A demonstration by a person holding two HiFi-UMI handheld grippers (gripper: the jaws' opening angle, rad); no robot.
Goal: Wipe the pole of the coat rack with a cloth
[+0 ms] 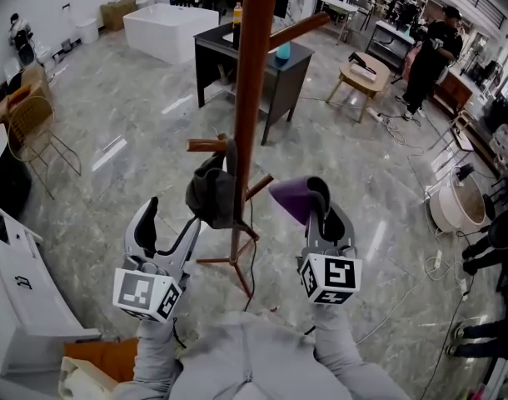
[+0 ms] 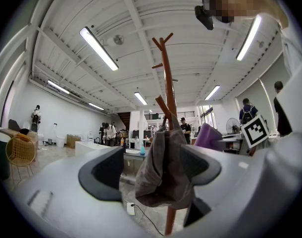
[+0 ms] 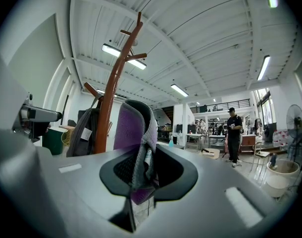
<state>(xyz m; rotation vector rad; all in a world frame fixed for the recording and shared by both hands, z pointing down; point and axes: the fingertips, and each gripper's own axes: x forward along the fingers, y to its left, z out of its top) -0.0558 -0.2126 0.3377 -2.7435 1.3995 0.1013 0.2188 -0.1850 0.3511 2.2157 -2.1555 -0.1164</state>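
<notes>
The brown wooden coat rack pole (image 1: 252, 90) rises in the middle of the head view, and a dark grey garment (image 1: 212, 192) hangs from one of its low pegs. My right gripper (image 1: 319, 204) is shut on a purple cloth (image 1: 292, 197), held just right of the pole and apart from it. In the right gripper view the purple cloth (image 3: 135, 143) is pinched between the jaws, with the pole (image 3: 111, 95) to the left. My left gripper (image 1: 169, 227) stands open, left of the garment. The garment (image 2: 163, 170) hangs ahead of its spread jaws.
A dark desk (image 1: 252, 67) with bottles stands behind the rack. A white tub (image 1: 171, 30) is at the back left and a wire chair (image 1: 37, 132) at the left. A person (image 1: 427, 50) stands at the back right. Cables and a round appliance (image 1: 458, 202) lie at the right.
</notes>
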